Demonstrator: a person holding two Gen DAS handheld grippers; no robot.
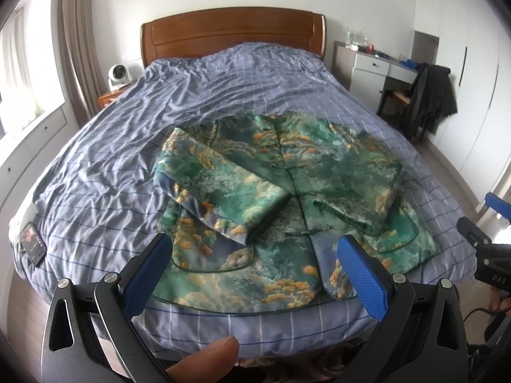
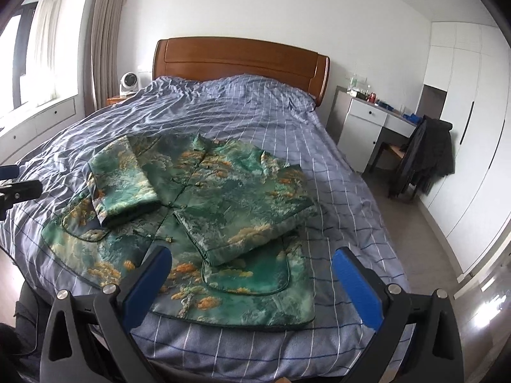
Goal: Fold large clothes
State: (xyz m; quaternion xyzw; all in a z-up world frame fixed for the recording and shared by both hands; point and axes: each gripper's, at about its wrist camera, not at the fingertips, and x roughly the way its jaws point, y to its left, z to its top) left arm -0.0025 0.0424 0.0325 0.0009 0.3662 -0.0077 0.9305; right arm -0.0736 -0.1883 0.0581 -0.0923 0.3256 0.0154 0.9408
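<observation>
Left tool [image 1: 255,271] fills the lower part of the left wrist view, its two blue fingers [image 1: 148,274] spread wide with nothing between them, hovering over the foot of the bed [image 1: 95,166]. A green jacket [image 1: 287,210] printed with orange and white cloud shapes lies flat on the blue checked duvet just beyond the fingers, at about 12 o'clock from them, front side up with its hem nearest the camera. Both sleeves are folded in across the chest: one sleeve [image 1: 220,188] lies at 11 o'clock, the other sleeve [image 1: 361,201] at 1 o'clock. A thumb [image 1: 207,357] shows at 6 o'clock. A phone [image 1: 32,242] rests on the duvet at 9 o'clock, and a wooden headboard [image 1: 233,35] stands at 12 o'clock. At 3 o'clock part of the right tool [image 1: 491,249] juts in from the edge. Seen from the right wrist, the right tool [image 2: 252,274] is likewise spread wide and grips nothing, held over the bed's foot. The jacket [image 2: 191,223] lies just ahead at 11 o'clock, sleeves crossed over its front, hem toward the camera. A white worktop [image 2: 380,118] with a dark coat [image 2: 431,156] on a chair stands at 2 o'clock, and the left tool [image 2: 19,188] peeks in at 9 o'clock.
</observation>
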